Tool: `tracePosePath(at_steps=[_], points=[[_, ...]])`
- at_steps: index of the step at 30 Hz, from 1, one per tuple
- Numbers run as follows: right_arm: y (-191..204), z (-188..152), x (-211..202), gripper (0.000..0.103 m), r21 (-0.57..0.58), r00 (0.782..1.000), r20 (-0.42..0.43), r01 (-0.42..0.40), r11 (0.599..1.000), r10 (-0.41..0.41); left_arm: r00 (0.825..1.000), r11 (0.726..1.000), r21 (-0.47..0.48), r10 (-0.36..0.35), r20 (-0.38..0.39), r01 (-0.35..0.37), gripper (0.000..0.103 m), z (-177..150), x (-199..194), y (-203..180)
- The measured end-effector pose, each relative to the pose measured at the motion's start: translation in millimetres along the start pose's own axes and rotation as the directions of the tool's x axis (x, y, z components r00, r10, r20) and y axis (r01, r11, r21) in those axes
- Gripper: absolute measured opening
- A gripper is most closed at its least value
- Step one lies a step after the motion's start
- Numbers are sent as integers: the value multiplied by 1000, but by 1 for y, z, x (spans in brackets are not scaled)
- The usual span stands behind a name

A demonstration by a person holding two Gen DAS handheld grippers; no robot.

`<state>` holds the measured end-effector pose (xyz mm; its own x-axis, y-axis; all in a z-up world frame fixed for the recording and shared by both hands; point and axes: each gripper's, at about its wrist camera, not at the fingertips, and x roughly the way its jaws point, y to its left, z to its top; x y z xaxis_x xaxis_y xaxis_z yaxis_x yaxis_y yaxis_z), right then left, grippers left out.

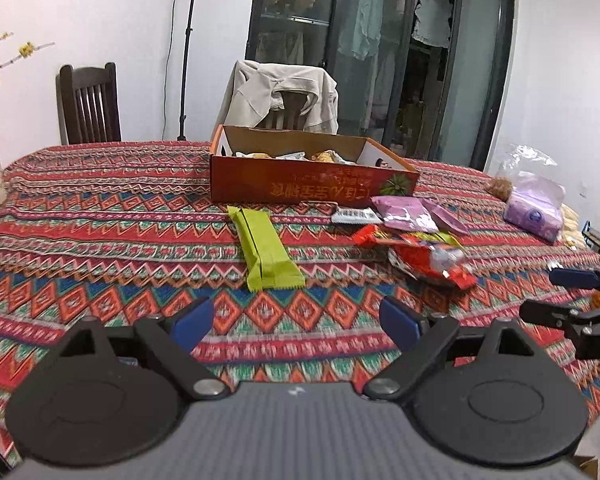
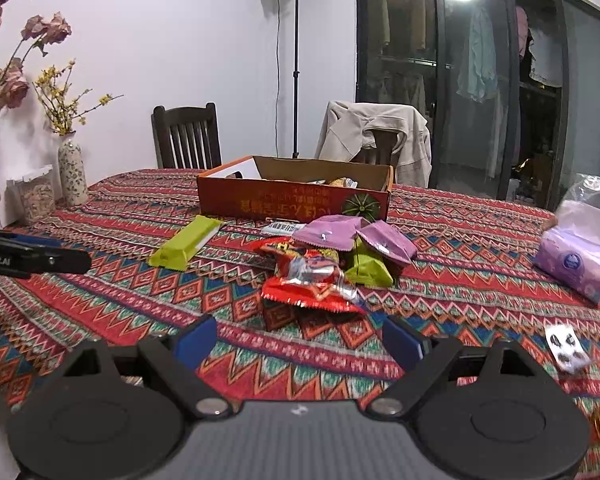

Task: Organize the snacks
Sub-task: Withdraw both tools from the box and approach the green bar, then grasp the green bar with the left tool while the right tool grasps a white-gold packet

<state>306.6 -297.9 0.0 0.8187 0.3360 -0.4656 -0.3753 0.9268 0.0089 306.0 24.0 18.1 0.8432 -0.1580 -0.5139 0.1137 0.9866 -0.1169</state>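
A bright zigzag cloth covers the counter [image 1: 100, 208] in front of you. Your left gripper [image 1: 296, 320] hovers with jaws wide apart and empty, just short of the green bar [image 1: 266, 250]. Your right gripper [image 2: 300, 340] is equally wide and empty, facing the red packet [image 2: 312, 280] and purple packets [image 2: 356, 236]. The cardboard box [image 2: 292, 200] behind them holds more snacks.

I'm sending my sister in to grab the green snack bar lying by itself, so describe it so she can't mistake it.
Start at the orange box in the middle of the patterned tablecloth. Just in front of its left end lies a long lime-green bar, flat on the cloth. Unlike the other green packet, which is tucked into the pile under the purple packets, this one lies alone, left of the pile.
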Motion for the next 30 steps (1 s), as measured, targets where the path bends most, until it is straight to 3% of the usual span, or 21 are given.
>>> tracePosePath(at_steps=[7, 12, 18, 21, 22, 25, 28, 30], points=[[-9, 27, 47, 89, -10, 1000, -6, 5, 1000, -5, 999, 999, -50, -18, -51, 15, 89, 32, 68, 15], [-16, 58, 91, 88, -26, 1000, 13, 3, 1000, -2, 995, 1000, -4, -11, -94, 11, 83, 50, 119, 15], [-13, 95, 157, 87, -11, 994, -37, -108, 994, 108, 991, 999, 44, 9, -134, -3, 75, 62, 167, 20], [-13, 105, 196, 81, 48, 982, -103, -152, 987, 156, 989, 999, 41, -3, -151, 9, 65, 62, 179, 25], [-12, 106, 207, 81, 59, 978, -122, -163, 985, 169, 989, 999, 46, -5, -151, 13, 57, 61, 181, 26], [-6, 112, 235, 81, 57, 972, -165, -161, 985, 169, 991, 999, 54, -3, -136, 10, 45, 58, 181, 31], [1, 119, 255, 82, 18, 968, -204, -142, 990, 142, 991, 999, 45, -24, -129, 29, 39, 58, 177, 42], [5, 122, 271, 82, 8, 955, -256, -151, 988, 148, 993, 999, 38, -9, -118, 13, 38, 58, 173, 48]])
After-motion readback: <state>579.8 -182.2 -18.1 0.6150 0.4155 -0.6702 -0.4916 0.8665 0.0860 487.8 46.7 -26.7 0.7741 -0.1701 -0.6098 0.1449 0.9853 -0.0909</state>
